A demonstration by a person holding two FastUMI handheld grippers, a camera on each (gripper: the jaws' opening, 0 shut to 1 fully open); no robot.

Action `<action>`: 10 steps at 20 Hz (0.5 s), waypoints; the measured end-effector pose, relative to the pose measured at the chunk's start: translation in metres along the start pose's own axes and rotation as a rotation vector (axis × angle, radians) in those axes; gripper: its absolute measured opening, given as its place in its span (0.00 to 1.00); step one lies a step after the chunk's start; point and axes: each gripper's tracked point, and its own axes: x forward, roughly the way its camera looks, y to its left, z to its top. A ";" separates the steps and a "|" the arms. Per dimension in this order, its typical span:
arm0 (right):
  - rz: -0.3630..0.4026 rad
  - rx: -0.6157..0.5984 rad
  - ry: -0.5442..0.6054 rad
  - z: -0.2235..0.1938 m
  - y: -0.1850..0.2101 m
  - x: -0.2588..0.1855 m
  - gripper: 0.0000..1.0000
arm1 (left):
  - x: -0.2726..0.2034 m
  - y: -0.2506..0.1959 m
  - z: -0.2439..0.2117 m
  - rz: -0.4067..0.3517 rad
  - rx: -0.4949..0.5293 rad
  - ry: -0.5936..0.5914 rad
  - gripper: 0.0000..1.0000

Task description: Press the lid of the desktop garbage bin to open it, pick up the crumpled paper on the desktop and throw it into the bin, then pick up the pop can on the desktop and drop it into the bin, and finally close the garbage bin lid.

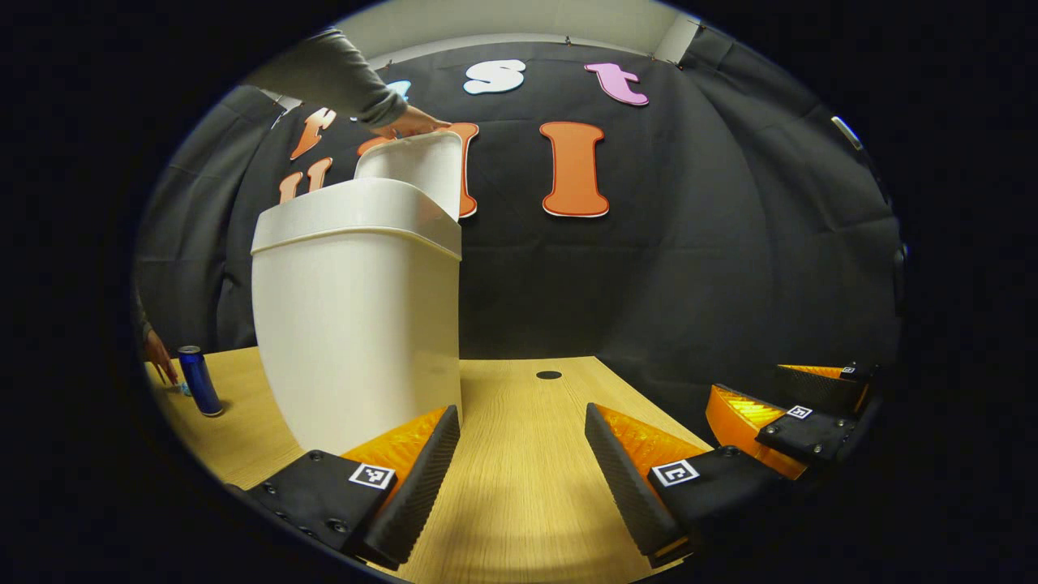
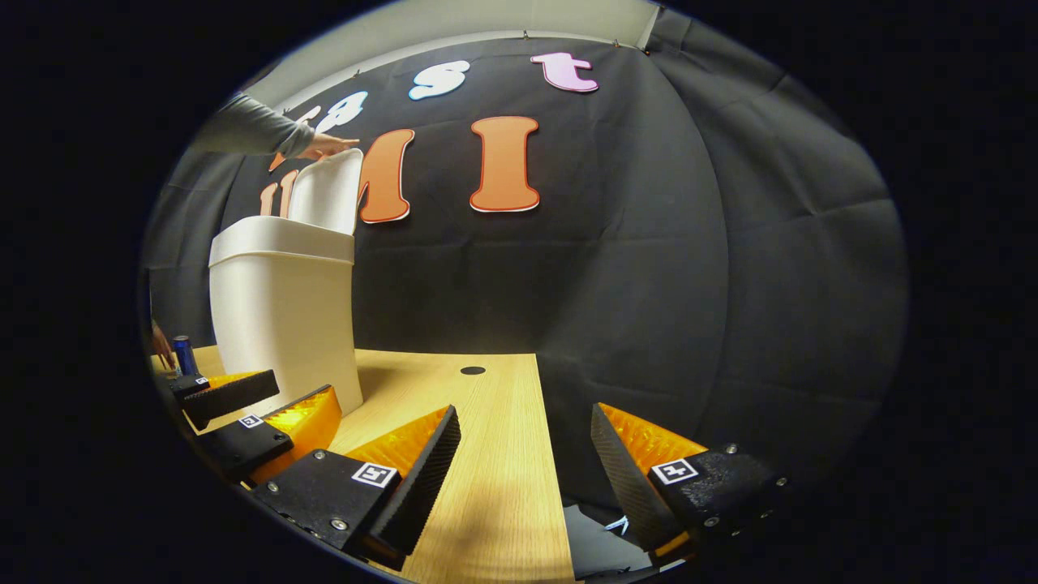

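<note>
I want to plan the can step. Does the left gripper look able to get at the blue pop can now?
Probably not directly: the pop can stands beyond the white bin, which blocks the open left gripper; going around the bin looks necessary.

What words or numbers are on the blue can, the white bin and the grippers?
On the pop can: print too small and blurred to read.
On the garbage bin: no words or numbers, it looks plain.
On the left gripper: square markers with black-and-white patterns, no words.
On the right gripper: the same kind of patterns, no words.
</note>
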 end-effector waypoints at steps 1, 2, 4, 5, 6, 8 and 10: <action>0.000 0.000 0.000 0.000 0.000 0.000 0.98 | 0.000 0.000 -0.001 0.000 0.000 0.001 0.99; 0.000 0.000 0.000 -0.001 0.000 0.000 0.98 | 0.000 0.000 0.000 0.000 0.000 0.000 0.99; 0.000 0.000 0.000 0.000 0.000 0.000 0.98 | 0.000 0.000 0.000 0.000 0.000 0.000 0.99; 0.000 -0.002 -0.001 0.000 0.000 0.000 0.98 | 0.001 0.000 0.000 0.000 -0.001 0.000 0.99; 0.000 0.000 0.002 -0.001 -0.001 0.000 1.00 | 0.001 0.000 0.000 0.000 0.000 0.001 0.99; 0.000 -0.001 0.000 -0.001 0.000 0.000 0.98 | 0.001 0.000 0.000 0.000 0.000 0.000 0.99; 0.000 -0.001 -0.001 0.000 0.001 0.000 0.98 | 0.000 0.000 0.000 0.001 0.000 0.000 0.99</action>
